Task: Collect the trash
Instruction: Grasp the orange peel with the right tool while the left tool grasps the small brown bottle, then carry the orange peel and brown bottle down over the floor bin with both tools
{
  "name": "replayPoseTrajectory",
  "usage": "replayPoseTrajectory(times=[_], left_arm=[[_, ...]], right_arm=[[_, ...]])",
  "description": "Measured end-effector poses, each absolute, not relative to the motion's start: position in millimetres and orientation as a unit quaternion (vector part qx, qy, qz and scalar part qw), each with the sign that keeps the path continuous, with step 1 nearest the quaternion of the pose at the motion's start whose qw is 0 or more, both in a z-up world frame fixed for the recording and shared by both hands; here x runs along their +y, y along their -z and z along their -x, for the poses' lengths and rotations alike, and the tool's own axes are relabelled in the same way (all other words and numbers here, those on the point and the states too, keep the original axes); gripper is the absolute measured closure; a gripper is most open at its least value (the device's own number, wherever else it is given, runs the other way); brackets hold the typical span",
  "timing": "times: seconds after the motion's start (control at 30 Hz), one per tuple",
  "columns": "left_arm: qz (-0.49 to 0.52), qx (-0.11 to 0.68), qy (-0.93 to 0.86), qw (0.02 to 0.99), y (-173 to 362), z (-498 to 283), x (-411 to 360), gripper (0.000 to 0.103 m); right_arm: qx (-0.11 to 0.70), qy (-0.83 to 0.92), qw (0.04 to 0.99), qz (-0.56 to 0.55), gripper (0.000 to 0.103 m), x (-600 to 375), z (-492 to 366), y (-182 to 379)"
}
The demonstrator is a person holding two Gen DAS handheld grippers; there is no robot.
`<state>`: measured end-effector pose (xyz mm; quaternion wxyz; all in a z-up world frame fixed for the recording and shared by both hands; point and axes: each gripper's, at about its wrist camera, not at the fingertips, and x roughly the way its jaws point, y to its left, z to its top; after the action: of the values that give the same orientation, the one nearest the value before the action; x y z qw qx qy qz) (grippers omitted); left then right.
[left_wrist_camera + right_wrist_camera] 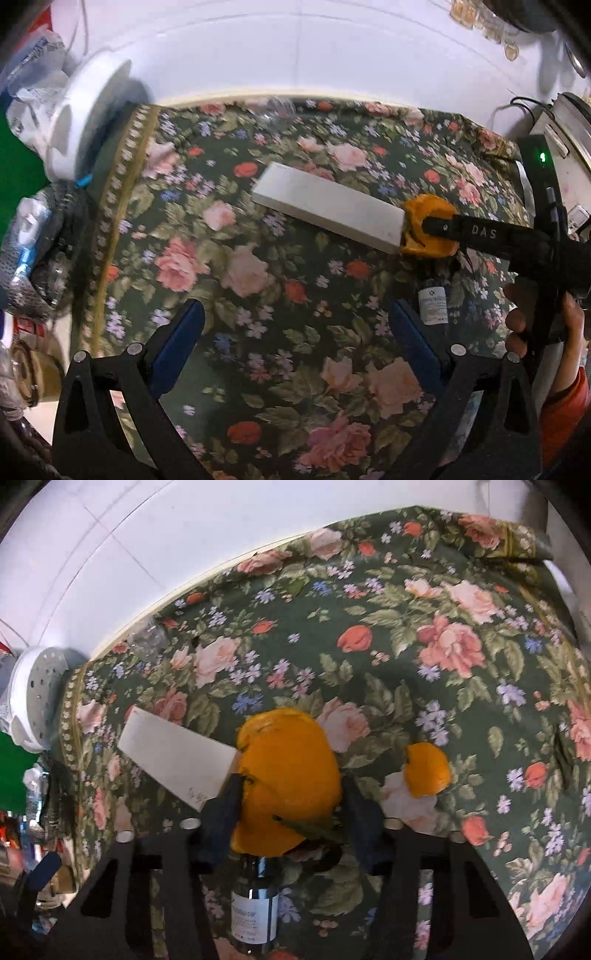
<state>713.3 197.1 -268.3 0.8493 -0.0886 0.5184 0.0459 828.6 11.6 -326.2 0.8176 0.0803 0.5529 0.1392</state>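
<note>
My right gripper (291, 794) is shut on a large piece of orange peel (288, 771) and holds it over the floral tablecloth; it also shows in the left wrist view (430, 225). A smaller piece of orange peel (426, 770) lies on the cloth to its right. A flat white box (327, 206) lies on the cloth next to the held peel, also in the right wrist view (177, 755). My left gripper (295, 325) is open and empty above the cloth, nearer than the box.
A small dark bottle with a white label (255, 912) lies on the cloth under my right gripper. A clear plastic cup (147, 638) lies near the table's far edge. A white perforated container (79, 122) and bagged clutter (33, 254) stand at the left. Appliances (561, 147) stand right.
</note>
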Motion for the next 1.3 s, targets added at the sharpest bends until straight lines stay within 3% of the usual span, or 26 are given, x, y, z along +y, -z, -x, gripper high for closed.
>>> replayPoseTrajectory(times=[0.1,0.43,0.57,0.73,0.87,1.07,1.3], left_arm=[[0.099,0.527,-0.023,0.844,274.4,-718.9,182.5,0.002],[0.084,0.559,0.046,0.824,298.2,-748.6,113.5,0.005],[0.063,0.59,0.051,0.803,322.3,-760.1,95.7,0.029],[0.057,0.586,0.036,0.808,327.3,-759.7,87.2,0.042],[0.045,0.571,0.02,0.819,325.3,-756.5,81.9,0.075],[0.079,0.569,-0.004,0.818,314.0,-742.1,81.7,0.076],[0.111,0.507,-0.048,0.854,252.0,-692.3,72.1,0.076]], right_arm=[[0.541,-0.14,0.826,-0.076,0.073,4.6,-824.7,318.0],[0.47,-0.091,0.875,-0.071,0.075,-47.0,-796.1,265.1],[0.46,-0.08,0.882,-0.066,0.075,-67.9,-779.1,250.4],[0.457,-0.079,0.884,-0.062,0.075,-86.2,-759.1,241.6],[0.455,-0.087,0.884,-0.063,0.075,-96.2,-746.4,236.8],[0.443,-0.114,0.887,-0.058,0.075,-108.8,-723.7,220.0],[0.413,-0.161,0.896,-0.038,0.075,-124.4,-690.1,191.8]])
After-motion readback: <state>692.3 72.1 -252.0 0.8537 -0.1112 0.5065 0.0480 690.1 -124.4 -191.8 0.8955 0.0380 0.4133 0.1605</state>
